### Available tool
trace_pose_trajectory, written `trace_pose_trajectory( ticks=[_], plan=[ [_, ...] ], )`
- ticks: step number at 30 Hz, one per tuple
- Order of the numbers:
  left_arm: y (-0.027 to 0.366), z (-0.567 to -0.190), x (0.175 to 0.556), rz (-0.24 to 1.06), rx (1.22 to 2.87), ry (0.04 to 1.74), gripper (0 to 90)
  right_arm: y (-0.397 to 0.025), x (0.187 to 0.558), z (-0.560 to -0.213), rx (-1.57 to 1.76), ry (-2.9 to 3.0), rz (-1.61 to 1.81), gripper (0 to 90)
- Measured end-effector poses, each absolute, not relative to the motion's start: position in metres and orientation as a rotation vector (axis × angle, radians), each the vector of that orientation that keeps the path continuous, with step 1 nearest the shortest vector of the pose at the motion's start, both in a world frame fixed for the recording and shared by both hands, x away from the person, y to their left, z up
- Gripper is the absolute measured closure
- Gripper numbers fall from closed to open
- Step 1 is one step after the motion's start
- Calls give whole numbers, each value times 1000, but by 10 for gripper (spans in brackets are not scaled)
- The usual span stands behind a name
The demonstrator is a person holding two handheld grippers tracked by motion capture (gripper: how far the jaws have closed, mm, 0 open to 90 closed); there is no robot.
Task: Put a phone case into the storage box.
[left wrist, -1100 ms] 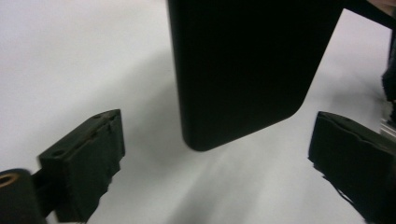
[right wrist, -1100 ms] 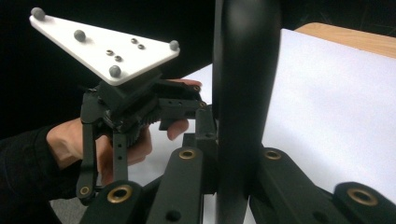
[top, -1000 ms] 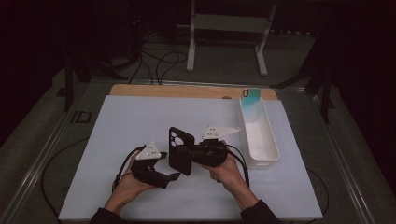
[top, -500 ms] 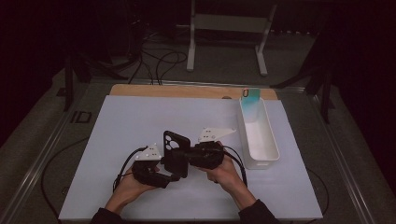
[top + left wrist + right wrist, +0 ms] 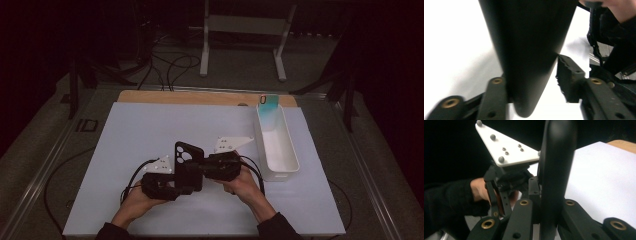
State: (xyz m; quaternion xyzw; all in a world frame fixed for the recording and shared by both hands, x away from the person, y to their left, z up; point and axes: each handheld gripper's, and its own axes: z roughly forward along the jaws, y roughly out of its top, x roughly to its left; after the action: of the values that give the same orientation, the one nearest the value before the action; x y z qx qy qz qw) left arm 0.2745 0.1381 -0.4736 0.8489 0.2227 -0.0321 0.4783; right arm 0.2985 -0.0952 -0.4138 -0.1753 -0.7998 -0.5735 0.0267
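Observation:
A black phone case [image 5: 189, 167] with a camera cutout is held upright above the white mat, between my two grippers. My right gripper [image 5: 199, 168] comes in from the right and is shut on the case [image 5: 555, 170], its jaws pressed on both faces. My left gripper [image 5: 181, 187] sits at the case's lower left. In the left gripper view the case [image 5: 529, 50] stands between the jaws of the left gripper [image 5: 531, 75]: one jaw touches it, and the other pad [image 5: 566, 75] stands apart with a gap. The left gripper's white plate [image 5: 506, 147] appears in the right gripper view.
A long white tray [image 5: 285, 167] lies at the right of the white mat [image 5: 150, 130], with a teal phone case [image 5: 268, 107] leaning at its far end. A wooden board edge [image 5: 200, 97] runs along the back. Cables trail from both grippers.
My right gripper has carried the black case left and down to the left gripper. The case now stands between the left gripper's jaws.

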Motion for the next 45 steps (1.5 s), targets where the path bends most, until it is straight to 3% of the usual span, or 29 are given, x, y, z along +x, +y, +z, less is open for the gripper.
trace_pose_trajectory(
  ticks=[6, 19, 24, 38, 45],
  plan=[
    [135, -476, 273, -88, 2109, 512, 791, -96, 302, -412, -489, -2578, -1745, 710],
    [131, -477, 271, -5, 2127, 521, 820, -88, 301, -415, -603, -2630, -1708, 368],
    [134, -475, 272, 36, 2108, 552, 822, -91, 301, -415, -685, -2658, -1708, 283],
    [141, -474, 274, 161, 2078, 667, 825, -97, 298, -413, -833, -2707, -1703, 231],
    [144, -473, 276, 190, 2060, 708, 826, -98, 298, -412, -902, -2732, -1693, 156]
  ],
)
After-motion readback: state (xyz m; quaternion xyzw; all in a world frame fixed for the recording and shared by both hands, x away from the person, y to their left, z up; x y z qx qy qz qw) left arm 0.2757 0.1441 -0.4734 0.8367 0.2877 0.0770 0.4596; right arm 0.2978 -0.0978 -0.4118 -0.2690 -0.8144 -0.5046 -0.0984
